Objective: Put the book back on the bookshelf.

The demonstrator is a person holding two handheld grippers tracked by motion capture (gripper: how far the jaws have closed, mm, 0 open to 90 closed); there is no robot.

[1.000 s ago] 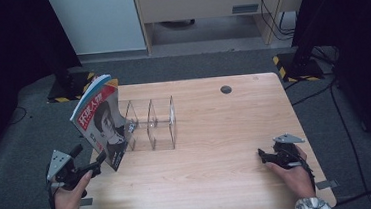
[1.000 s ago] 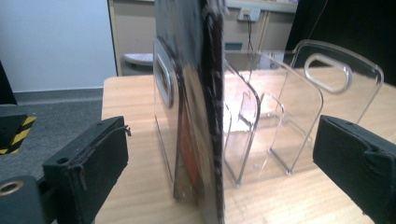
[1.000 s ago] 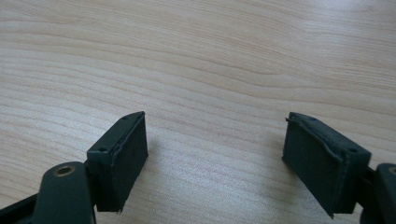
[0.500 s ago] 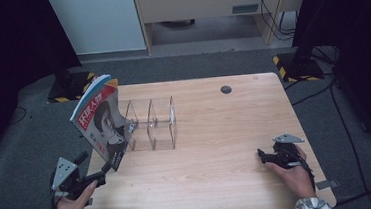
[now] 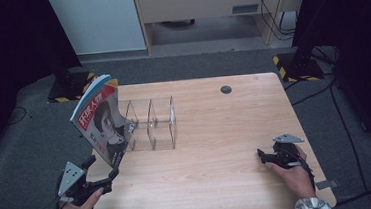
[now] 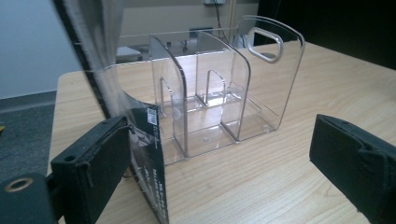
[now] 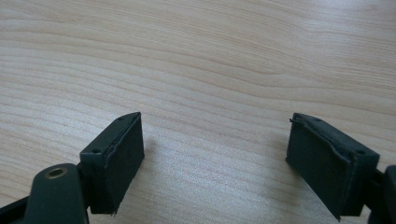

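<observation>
A magazine (image 5: 100, 124) with a portrait on its cover stands tilted against the left end of a clear acrylic divider rack (image 5: 152, 124) on the wooden table (image 5: 216, 132). My left gripper (image 5: 101, 167) is at the table's near left corner, by the magazine's lower corner. In the left gripper view its jaws stand wide apart. The magazine's (image 6: 149, 154) lower corner sits just inside the left jaw, unpinched, with the rack (image 6: 224, 93) beyond. My right gripper (image 5: 262, 157) rests near the table's right front. It (image 7: 217, 158) is open over bare wood, nothing between its jaws.
A small black round disc (image 5: 226, 89) lies at the table's far right. Behind the table stand a white cabinet (image 5: 99, 21) and a wooden shelf unit (image 5: 205, 2). Cables (image 5: 334, 103) trail on the grey floor at the right.
My left gripper has drawn back a little toward the near edge of the table. The magazine still leans on the rack. The right hand has stayed put.
</observation>
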